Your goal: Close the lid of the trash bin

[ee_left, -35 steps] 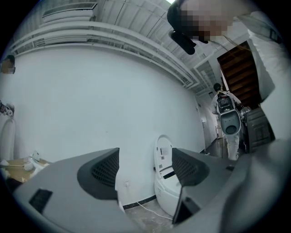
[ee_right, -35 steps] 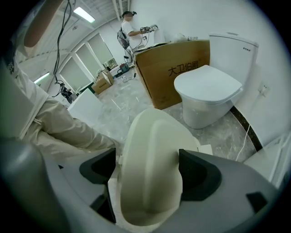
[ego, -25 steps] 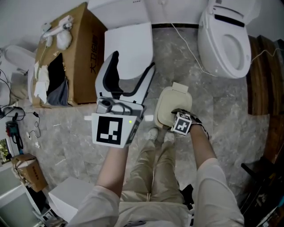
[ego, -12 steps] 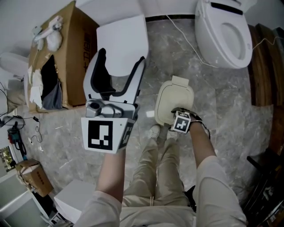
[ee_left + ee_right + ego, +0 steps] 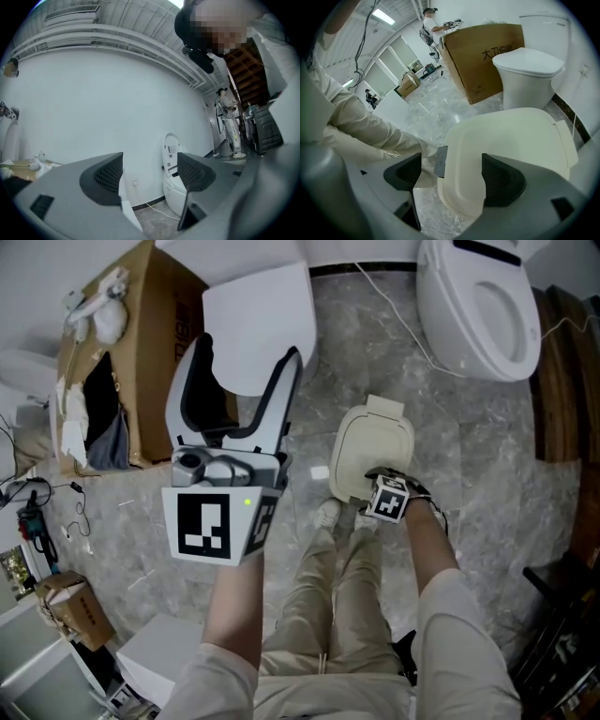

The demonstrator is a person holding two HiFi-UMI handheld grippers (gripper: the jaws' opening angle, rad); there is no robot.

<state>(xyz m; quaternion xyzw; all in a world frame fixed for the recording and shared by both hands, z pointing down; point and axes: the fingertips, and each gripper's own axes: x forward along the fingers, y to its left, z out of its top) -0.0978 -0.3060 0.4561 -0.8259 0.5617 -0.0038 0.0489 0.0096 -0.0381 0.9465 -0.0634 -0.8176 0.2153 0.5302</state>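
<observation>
The trash bin lid (image 5: 370, 454) looks like smooth cream plastic with a soft sheen. The floor (image 5: 469, 437) is grey veined stone, polished and a little reflecting. The toilet (image 5: 478, 324) is glossy white ceramic. The cardboard box (image 5: 164, 343) is brown and matt. The left gripper (image 5: 149, 172) is matt grey plastic, and its pads (image 5: 105, 176) are dark with a fine grid texture. The trousers (image 5: 328, 615) are beige cloth

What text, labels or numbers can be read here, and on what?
"大卫自": printed on the cardboard box; further characters unclear.
Too small to read: the sticker on the toilet.
Too blurred to read: the grey tab on the trash bin.
</observation>
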